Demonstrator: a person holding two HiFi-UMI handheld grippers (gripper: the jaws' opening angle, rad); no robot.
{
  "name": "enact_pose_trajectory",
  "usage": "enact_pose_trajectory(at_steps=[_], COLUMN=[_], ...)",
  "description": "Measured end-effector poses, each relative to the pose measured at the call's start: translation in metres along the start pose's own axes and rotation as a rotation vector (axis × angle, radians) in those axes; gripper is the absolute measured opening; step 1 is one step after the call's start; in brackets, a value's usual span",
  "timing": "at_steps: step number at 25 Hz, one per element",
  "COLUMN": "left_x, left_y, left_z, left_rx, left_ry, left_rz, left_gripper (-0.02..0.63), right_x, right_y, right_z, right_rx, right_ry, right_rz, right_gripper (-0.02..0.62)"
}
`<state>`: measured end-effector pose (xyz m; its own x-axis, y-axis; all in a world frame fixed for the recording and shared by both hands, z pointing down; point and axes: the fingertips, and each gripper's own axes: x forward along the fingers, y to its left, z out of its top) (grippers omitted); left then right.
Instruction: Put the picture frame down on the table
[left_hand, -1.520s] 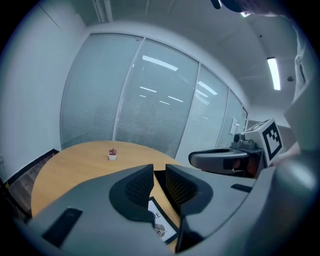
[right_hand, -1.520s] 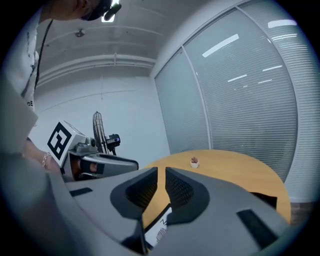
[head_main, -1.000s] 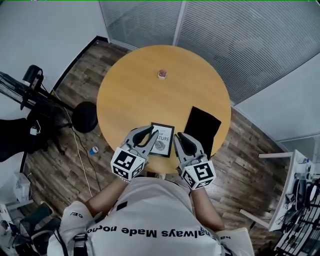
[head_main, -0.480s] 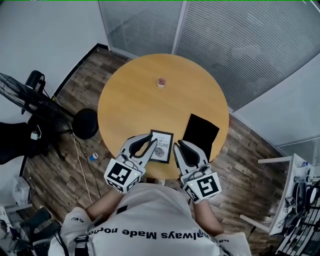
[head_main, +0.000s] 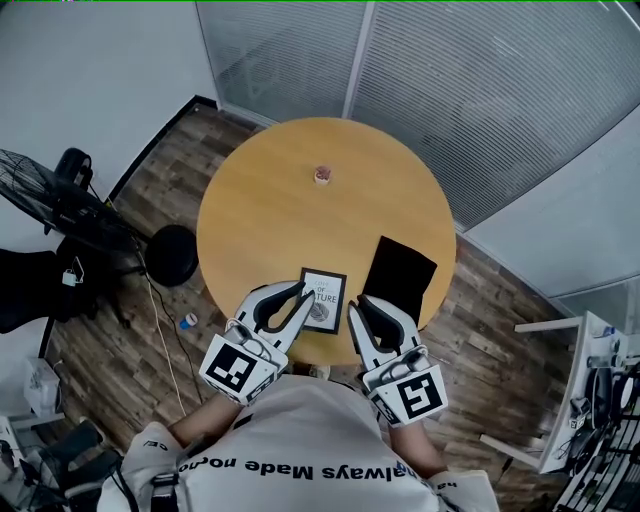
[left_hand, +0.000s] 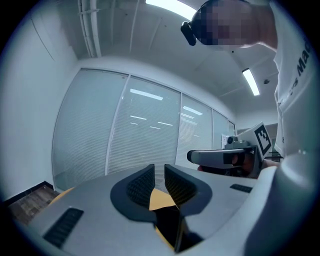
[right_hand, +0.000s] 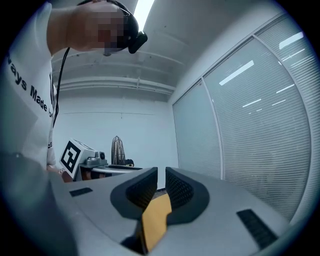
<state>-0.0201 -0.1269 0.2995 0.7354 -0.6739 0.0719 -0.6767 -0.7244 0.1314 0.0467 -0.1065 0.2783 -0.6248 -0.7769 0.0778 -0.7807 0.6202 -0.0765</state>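
The picture frame (head_main: 323, 300), black-edged with a white printed sheet, lies flat on the round wooden table (head_main: 260, 210) near its front edge. My left gripper (head_main: 301, 291) hangs above the frame's left side, shut, with nothing between its pads. To the frame's right my right gripper (head_main: 360, 303) is also lifted off the table, shut and empty. In the left gripper view the jaws (left_hand: 159, 177) almost meet, with only tabletop showing below them. In the right gripper view the pads (right_hand: 161, 181) stand close together over the tabletop.
A flat black rectangle (head_main: 398, 275) lies right of the frame. A small pinkish object (head_main: 322, 175) stands near the table's far side. On the floor at left are a fan (head_main: 60, 200) and a black stool (head_main: 172, 255). Glass walls with blinds stand behind the table.
Both grippers have risen from the table and look larger in the head view. The frame stays flat on the table where it was.
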Motion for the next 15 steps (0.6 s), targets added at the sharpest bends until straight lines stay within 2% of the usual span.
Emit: enact_pose_trajectory(at_steps=[6,15], left_x=[-0.005,-0.001], left_y=[-0.006,-0.003], left_z=[0.012,0.007], left_rx=[0.021,0.021], left_ry=[-0.018,-0.002], left_rz=[-0.005,0.002], left_gripper=[0.077,0.077], right_x=[-0.004,-0.003], right_y=[0.005,0.001], right_z=[0.015,0.01], right_rx=[-0.013,-0.025], right_ry=[-0.023,-0.014], right_rz=[0.002,-0.015], right_gripper=[0.066,0.066])
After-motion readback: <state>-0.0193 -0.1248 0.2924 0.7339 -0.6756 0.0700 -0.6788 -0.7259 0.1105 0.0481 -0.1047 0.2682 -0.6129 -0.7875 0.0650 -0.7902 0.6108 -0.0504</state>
